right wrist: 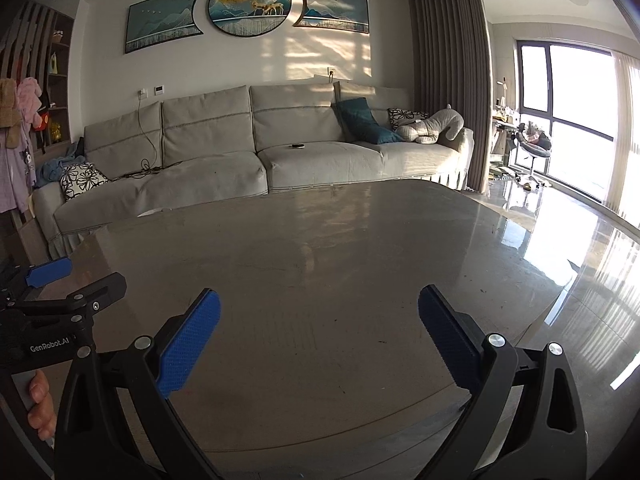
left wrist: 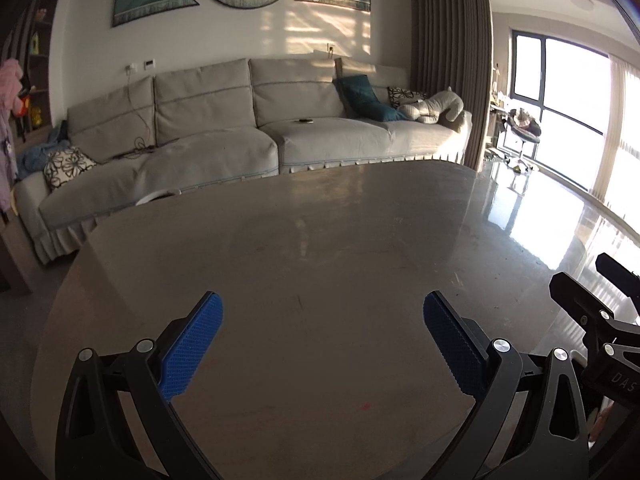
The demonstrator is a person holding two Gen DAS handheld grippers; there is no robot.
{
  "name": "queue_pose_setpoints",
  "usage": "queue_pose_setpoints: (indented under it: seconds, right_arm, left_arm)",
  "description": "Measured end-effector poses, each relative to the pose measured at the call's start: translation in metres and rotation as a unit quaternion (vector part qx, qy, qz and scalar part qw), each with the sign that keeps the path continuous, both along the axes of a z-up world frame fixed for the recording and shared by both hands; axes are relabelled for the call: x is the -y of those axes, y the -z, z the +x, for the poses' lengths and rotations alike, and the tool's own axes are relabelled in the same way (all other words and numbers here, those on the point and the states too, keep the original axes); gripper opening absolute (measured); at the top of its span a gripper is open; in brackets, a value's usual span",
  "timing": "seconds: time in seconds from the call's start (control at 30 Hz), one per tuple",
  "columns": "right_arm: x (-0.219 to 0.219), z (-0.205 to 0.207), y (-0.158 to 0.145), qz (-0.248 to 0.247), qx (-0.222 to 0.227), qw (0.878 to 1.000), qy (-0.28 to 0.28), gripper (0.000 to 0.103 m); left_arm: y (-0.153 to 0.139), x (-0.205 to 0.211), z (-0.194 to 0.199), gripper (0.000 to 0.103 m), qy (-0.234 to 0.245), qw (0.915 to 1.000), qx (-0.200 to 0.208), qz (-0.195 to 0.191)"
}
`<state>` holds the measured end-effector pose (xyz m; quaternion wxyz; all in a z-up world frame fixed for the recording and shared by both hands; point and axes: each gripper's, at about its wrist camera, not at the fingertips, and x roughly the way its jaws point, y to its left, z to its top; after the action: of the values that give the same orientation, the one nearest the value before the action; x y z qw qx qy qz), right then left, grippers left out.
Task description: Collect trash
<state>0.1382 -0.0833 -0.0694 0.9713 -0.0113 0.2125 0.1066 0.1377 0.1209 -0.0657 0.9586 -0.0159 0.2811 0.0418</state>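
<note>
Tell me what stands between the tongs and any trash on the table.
No trash shows in either view, so nothing can be judged as blocked. The left tongs and right tongs both hang open above the table. Beyond the far edge is the sofa, with a small dark object on its seat.

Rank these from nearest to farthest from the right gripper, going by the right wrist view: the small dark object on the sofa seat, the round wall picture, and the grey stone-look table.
1. Grey stone-look table: directly beneath and ahead of the right gripper.
2. Small dark object on the grey sofa seat: past the table, centre.
3. Round wall picture: high on the wall behind the sofa.
</note>
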Motion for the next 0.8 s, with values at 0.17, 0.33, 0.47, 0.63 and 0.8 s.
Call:
queue_pose_setpoints:
  seconds: [0.17,0.33,0.47,0.63,0.8]
  right_arm:
    - [-0.017,-0.006,-0.005,-0.011,0.008,1.000,-0.012,0.098]
    - [-0.019,-0.009,-0.007,-0.016,0.013,1.000,-0.011,0.098]
    - [-0.014,-0.010,-0.008,-0.013,0.014,1.000,-0.008,0.098]
    - [-0.013,-0.011,-0.009,-0.012,0.016,1.000,-0.004,0.098]
    - [-0.016,-0.015,-0.007,-0.015,0.018,1.000,0.000,0.098]
  left_arm:
    - [-0.002,-0.011,-0.007,0.099,-0.010,0.9999,0.009,0.004]
    - [0.001,-0.011,-0.010,0.099,-0.006,0.9998,0.011,0.018]
    - [0.001,-0.009,-0.014,0.099,-0.007,0.9994,0.015,0.029]
    - [0.002,-0.006,-0.017,0.099,-0.008,0.9991,0.018,0.038]
    - [0.001,-0.007,-0.023,0.099,-0.015,0.9986,0.028,0.043]
